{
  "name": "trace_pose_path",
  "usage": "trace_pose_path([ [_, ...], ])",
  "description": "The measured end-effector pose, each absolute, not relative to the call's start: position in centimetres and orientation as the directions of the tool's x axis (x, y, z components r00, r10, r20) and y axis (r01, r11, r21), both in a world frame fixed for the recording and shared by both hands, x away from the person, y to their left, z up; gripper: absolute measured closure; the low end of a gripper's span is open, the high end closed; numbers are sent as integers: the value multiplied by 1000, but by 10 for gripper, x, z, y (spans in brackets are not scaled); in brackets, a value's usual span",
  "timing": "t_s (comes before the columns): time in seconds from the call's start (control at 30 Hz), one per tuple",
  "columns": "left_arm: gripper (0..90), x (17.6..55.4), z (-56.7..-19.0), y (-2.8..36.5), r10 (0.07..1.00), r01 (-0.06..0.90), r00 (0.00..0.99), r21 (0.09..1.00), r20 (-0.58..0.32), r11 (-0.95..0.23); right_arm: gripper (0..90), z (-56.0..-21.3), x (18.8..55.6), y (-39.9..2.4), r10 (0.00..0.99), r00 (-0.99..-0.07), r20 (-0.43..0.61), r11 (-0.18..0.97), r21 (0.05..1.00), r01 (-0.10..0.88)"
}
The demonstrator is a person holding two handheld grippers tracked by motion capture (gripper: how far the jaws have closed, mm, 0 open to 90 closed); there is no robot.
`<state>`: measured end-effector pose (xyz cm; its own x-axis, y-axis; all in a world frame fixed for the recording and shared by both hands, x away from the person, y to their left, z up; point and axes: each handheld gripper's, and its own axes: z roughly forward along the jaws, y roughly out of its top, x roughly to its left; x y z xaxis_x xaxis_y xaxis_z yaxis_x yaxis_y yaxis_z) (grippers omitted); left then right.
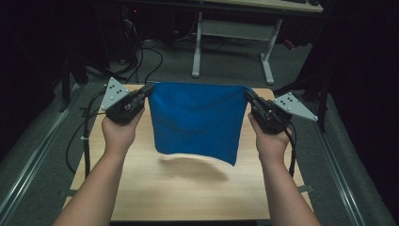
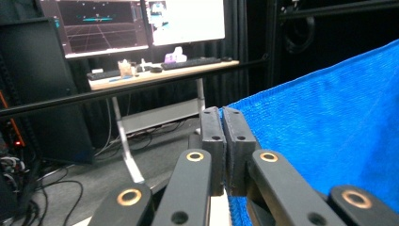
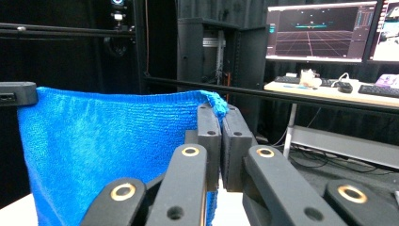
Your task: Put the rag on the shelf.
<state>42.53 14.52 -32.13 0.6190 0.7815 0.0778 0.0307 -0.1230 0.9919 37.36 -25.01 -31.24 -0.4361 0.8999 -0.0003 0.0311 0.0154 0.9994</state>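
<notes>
A blue cloth (image 1: 197, 120) hangs spread between both grippers above the wooden table (image 1: 188, 193), its lower edge clear of the top and casting a shadow. My left gripper (image 1: 149, 89) is shut on the cloth's upper left corner, and my right gripper (image 1: 247, 93) is shut on its upper right corner. In the left gripper view the jaws (image 2: 221, 115) pinch the cloth's edge, with the blue cloth (image 2: 329, 127) stretching off to the right. In the right gripper view the closed jaws (image 3: 219, 113) grip a corner of the cloth (image 3: 108, 141), which hangs to the left.
A white-legged desk (image 1: 233, 35) stands beyond the table, carrying monitors (image 2: 141, 23) and a keyboard (image 2: 190, 62). Cables (image 1: 84, 136) trail off the table's left side and lie on the grey floor. Dark curtains close in both sides.
</notes>
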Motion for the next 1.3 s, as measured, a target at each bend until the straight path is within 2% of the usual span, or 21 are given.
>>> trace_pose_path([
  [0.3, 889, 467, -321, 146, 818, 82, 568, 983, 90, -165, 888, -308, 411, -243, 910, -415, 10, 13, 999, 52],
  [0.57, 889, 487, -324, 144, 837, 92, 537, 979, 106, -183, 889, -312, 438, -240, 916, -400, -1, 30, 997, 66],
  [0.87, 889, 509, -320, 137, 853, 105, 494, 962, 168, -251, 890, -318, 474, -237, 931, -366, -22, 70, 990, 120],
  [1.0, 889, 522, -327, 134, 860, 146, 487, 957, 150, -250, 890, -323, 488, -237, 936, -351, -19, 71, 988, 137],
  [1.2, 888, 539, -354, 127, 855, 245, 491, 916, 167, -319, 890, -345, 507, -234, 934, -353, -52, 134, 968, 212],
  [1.3, 888, 546, -371, 127, 853, 300, 513, 910, 100, -287, 890, -358, 512, -235, 935, -350, -48, 140, 960, 242],
])
